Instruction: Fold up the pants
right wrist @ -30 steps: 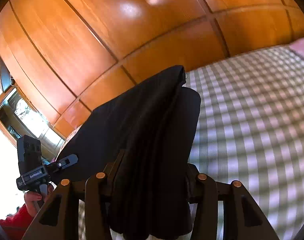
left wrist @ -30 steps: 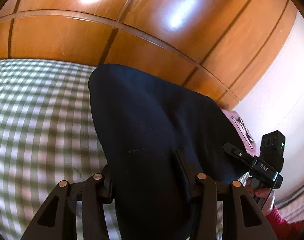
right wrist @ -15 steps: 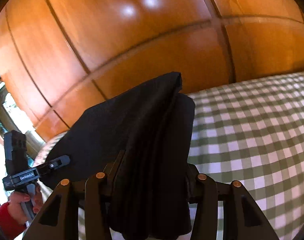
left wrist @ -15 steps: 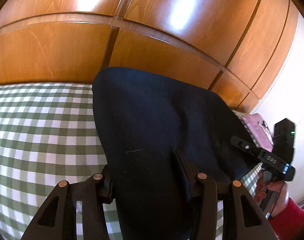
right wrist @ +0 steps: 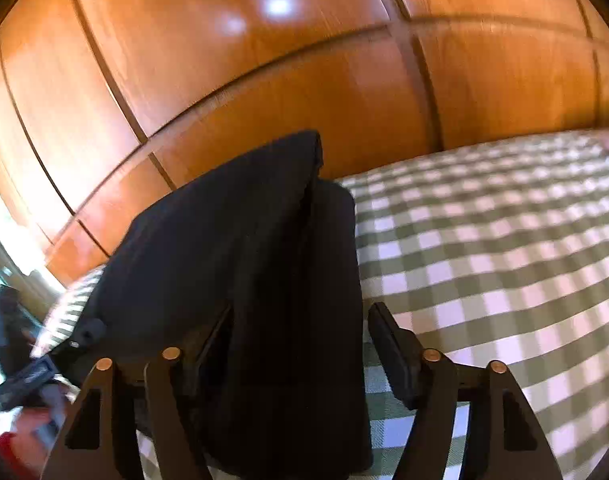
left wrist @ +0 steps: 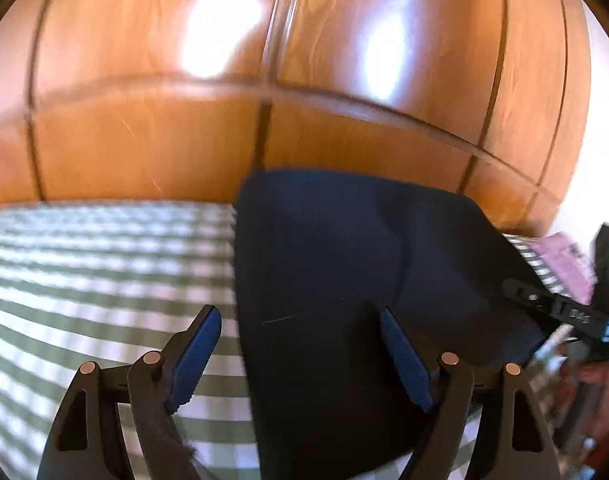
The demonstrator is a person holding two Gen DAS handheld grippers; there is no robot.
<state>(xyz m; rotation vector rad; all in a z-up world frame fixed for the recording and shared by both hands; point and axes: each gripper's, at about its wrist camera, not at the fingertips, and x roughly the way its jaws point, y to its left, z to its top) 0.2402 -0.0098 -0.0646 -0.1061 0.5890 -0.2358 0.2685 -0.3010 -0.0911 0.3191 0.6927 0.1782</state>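
- Left wrist view: the left gripper has just been opening and its jaws now stand wide apart. The blue pad of its left finger hangs clear over the checked cloth, away from the fabric's edge.
- The pants, dark navy and folded into a flat block, lie on the green-and-white checked cover, right of the middle and reaching from the near edge towards the far wooden wall.
- The right-hand blue pad sits over the dark fabric; whether it touches it I cannot tell. Nothing is pinched between the two pads.
- At the far right the right gripper shows as a black bar, blurred, beside the pants' right edge, with a hand in a red sleeve below it.
- Right wrist view: the right gripper has also just been opening. The folded pants run up between its jaws, with a clear gap of checked cover between the right finger and the fabric's edge.
- The left finger lies against or behind the dark fold; contact there is not clear, but the cloth is not squeezed.
- Glossy wooden panels rise behind the far edge of the cover.
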